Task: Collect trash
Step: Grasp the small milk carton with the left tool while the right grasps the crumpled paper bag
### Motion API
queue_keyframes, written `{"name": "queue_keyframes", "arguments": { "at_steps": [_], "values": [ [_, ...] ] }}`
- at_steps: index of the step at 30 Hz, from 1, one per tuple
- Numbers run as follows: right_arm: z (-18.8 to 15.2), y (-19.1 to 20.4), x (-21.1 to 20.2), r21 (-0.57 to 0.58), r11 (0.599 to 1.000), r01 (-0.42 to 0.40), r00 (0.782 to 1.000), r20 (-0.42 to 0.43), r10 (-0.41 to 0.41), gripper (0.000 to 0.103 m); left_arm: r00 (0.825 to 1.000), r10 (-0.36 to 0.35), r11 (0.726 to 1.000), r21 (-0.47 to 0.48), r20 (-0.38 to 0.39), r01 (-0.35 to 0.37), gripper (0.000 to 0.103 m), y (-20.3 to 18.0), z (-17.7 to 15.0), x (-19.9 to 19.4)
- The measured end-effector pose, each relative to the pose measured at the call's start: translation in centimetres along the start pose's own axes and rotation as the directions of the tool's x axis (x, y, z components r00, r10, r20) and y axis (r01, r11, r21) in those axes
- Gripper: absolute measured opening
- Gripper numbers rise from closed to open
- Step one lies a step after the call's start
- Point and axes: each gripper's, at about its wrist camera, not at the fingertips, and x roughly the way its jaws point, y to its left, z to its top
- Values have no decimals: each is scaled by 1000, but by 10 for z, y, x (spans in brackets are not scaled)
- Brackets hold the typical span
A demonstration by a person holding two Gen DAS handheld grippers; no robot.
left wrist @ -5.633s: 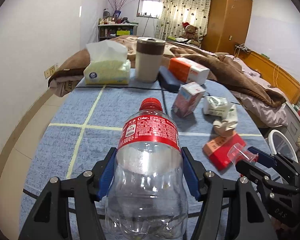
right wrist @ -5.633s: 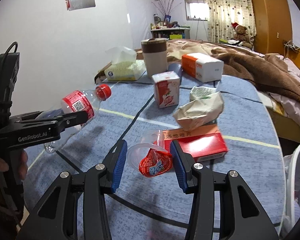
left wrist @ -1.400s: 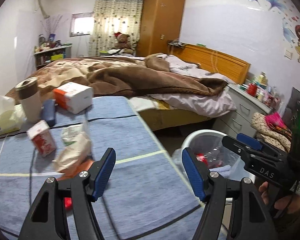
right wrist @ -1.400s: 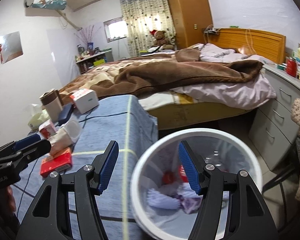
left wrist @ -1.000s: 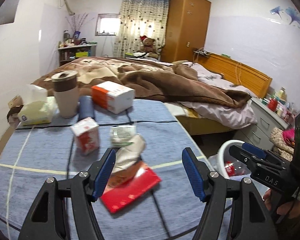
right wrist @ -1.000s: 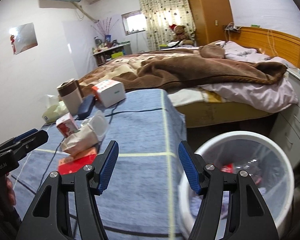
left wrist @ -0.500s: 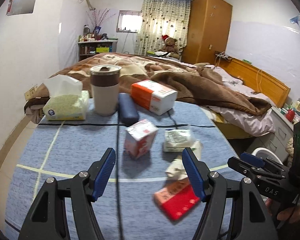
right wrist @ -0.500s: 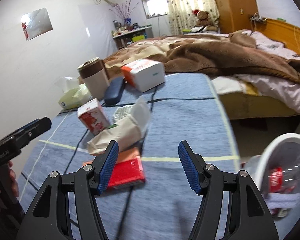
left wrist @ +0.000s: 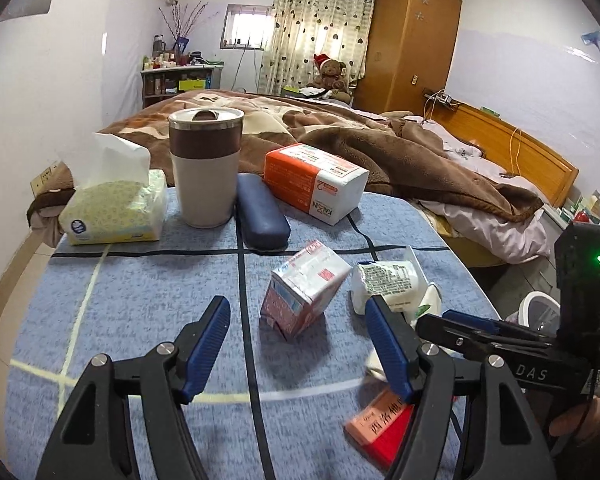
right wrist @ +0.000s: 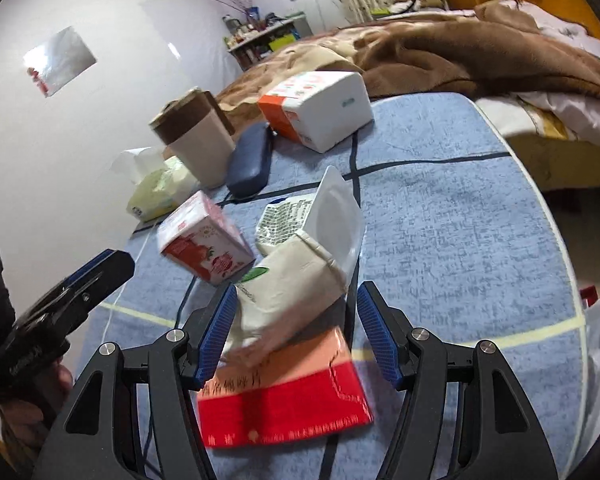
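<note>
1. We see the blue table cloth (left wrist: 148, 304) bare on the left half in the left wrist view, with open room between the tissue box (left wrist: 114, 208) at the far edge and the near edge.
2. The right edge of the table curves past the crumpled paper bag (right wrist: 288, 300); beyond it stands the white bin (left wrist: 540, 314), low and off the table.
3. The back row is crowded: the lidded cup (left wrist: 205, 168), the dark blue case (left wrist: 262, 212) and the orange-and-white pack (left wrist: 316, 178) stand close together, the case just beside the cup.
4. Our left gripper (left wrist: 300, 344) is spread with nothing in it; the small red-and-white carton (left wrist: 306, 294) lies ahead, between the lines of the two fingers but clear of the pads.
5. Our right gripper (right wrist: 296, 332) is spread too. The paper bag sits between its blue pads; the left pad looks close to the bag, the right pad stands apart from it.
6. The red flat box (right wrist: 284, 396) lies under the bag, nearer us, and the foil-lidded white tray (right wrist: 332, 216) leans just behind it.
7. Compared with half a second ago, the carton has come nearer in the left view, and the bag has come in between the right gripper's pads.
8. The bottle and the little cup we held some seconds back are out of both claws.
</note>
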Motion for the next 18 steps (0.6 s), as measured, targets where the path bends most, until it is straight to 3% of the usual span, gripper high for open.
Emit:
{"name": "queue_keyframes", "arguments": {
  "at_steps": [11, 18],
  "values": [
    [5, -2, 20, 29, 999, -31, 998, -62, 33, 64, 998, -10, 999, 41, -65, 13, 73, 5, 13, 36],
    [7, -7, 27, 50, 997, -58, 996, -68, 61, 58, 994, -30, 999, 34, -102, 34, 73, 6, 12, 56]
  ]
}}
